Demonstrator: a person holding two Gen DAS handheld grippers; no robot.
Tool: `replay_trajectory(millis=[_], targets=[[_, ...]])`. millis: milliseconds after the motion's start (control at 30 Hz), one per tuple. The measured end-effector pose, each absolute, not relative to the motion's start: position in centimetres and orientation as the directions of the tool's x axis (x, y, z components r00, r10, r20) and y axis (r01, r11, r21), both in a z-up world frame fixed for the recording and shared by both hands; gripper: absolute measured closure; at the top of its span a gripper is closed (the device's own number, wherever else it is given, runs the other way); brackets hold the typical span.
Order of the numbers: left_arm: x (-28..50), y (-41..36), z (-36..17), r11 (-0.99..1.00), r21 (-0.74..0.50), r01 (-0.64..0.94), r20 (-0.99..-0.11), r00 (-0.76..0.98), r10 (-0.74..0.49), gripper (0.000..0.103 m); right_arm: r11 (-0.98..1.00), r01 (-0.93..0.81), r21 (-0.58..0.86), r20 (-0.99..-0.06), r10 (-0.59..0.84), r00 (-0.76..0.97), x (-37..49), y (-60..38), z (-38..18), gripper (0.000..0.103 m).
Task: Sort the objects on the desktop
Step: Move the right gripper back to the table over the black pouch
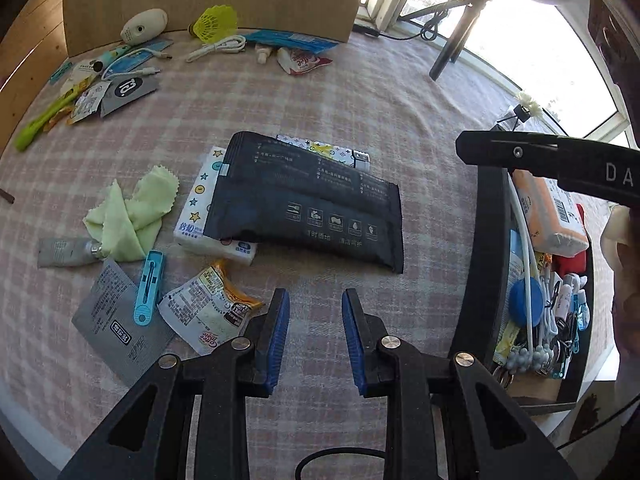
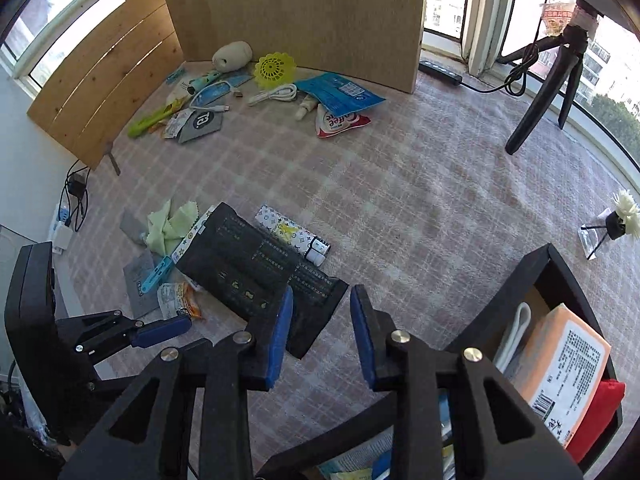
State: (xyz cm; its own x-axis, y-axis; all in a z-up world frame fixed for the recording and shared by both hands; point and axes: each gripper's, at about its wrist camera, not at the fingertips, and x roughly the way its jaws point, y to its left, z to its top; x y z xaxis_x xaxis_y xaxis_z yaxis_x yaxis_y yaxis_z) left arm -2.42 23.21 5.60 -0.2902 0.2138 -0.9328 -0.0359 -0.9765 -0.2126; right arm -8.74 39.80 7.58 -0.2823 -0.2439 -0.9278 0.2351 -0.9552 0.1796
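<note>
A black wipes pack [image 1: 308, 204] lies mid-table across a star-printed tissue pack [image 1: 200, 208] and a patterned white tube [image 1: 320, 148]. My left gripper [image 1: 314, 294] hovers just in front of the pack, open, with only tablecloth between its blue pads. My right gripper [image 2: 322, 296] hangs over the pack's near corner [image 2: 312, 332], open and holding nothing. To its right is the black storage box [image 2: 516, 292]. The left gripper's fingers [image 2: 160, 332] show at the left of the right wrist view. A green cloth [image 1: 132, 216], blue cutter [image 1: 148, 288] and snack sachet [image 1: 212, 312] lie left of the pack.
The black box [image 1: 490, 264] holds an orange tissue pack [image 2: 560, 376], a red item, cables and small things. A yellow shuttlecock [image 2: 276, 66], white cable [image 2: 276, 94] and packets lie by the cardboard board [image 2: 288, 8]. A tripod [image 2: 548, 88] stands at the back right.
</note>
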Motion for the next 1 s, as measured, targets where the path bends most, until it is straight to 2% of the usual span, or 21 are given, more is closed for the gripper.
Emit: replay_trajectory(millis=[267,400,1000], targets=[[-3.0,23.7,3.7,-0.964,-0.265,0.02,-0.93,-0.268,0.25,0.077,-0.916,0.278,0.29,-0.927,-0.341,-0.156,-12.8,37.3,3.1,0.075],[-3.3,24.4,3.4,-0.975,-0.223,0.013,-0.937,-0.277,0.211,0.077,-0.905,0.28,0.32,-0.922,-0.366,-0.128,-13.7,37.0,2.1,0.074],[-4.4,24.2,2.3,-0.982,-0.187,0.03,-0.942,-0.288,0.171,0.077,-0.904,0.29,0.315,-0.925,-0.361,-0.12,-14.9,36.6,1.0,0.074]])
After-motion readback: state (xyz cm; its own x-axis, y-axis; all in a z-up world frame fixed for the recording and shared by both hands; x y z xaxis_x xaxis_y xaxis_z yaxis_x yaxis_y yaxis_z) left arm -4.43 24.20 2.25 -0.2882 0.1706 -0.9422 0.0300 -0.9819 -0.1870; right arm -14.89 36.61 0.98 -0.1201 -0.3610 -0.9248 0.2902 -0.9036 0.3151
